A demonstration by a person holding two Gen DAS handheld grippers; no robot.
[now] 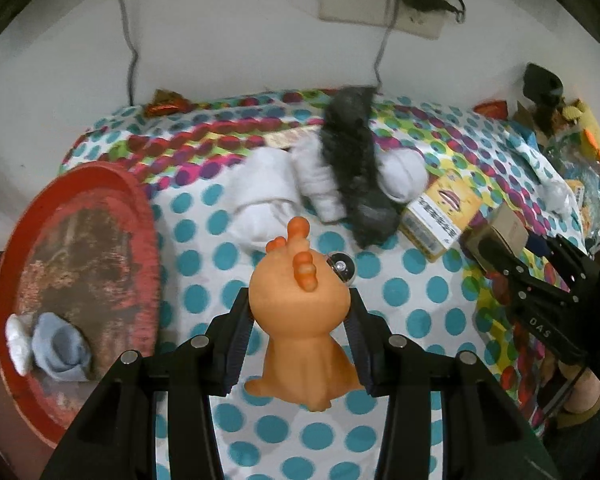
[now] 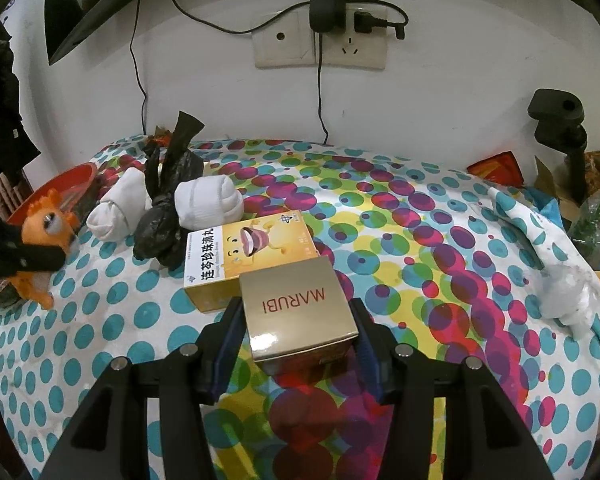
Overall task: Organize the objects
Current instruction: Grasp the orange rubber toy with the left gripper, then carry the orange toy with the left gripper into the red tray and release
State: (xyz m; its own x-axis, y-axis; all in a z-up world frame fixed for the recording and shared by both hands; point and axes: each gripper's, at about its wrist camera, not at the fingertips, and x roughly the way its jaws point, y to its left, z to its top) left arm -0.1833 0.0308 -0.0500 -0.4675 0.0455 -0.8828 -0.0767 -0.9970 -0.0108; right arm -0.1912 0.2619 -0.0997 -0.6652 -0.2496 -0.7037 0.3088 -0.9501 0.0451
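My left gripper (image 1: 298, 312) is shut on an orange toy dinosaur (image 1: 300, 300) and holds it above the dotted tablecloth (image 1: 420, 292). The toy also shows at the left of the right wrist view (image 2: 46, 232). My right gripper (image 2: 296, 320) is shut on a gold MARUBI box (image 2: 300, 316), right next to a yellow medicine box (image 2: 252, 252). The right gripper with its box shows at the right of the left wrist view (image 1: 540, 280). Two white rolled socks (image 2: 210, 202) (image 2: 118, 208) and a black knotted bag (image 2: 164, 208) lie behind.
A red tray (image 1: 80, 264) at the left holds a pale blue rolled sock (image 1: 60, 344). A white plastic bag (image 2: 568, 292) lies at the right. Clutter and a black stand (image 2: 560, 136) sit at the far right. Wall sockets and cables (image 2: 324, 40) are behind.
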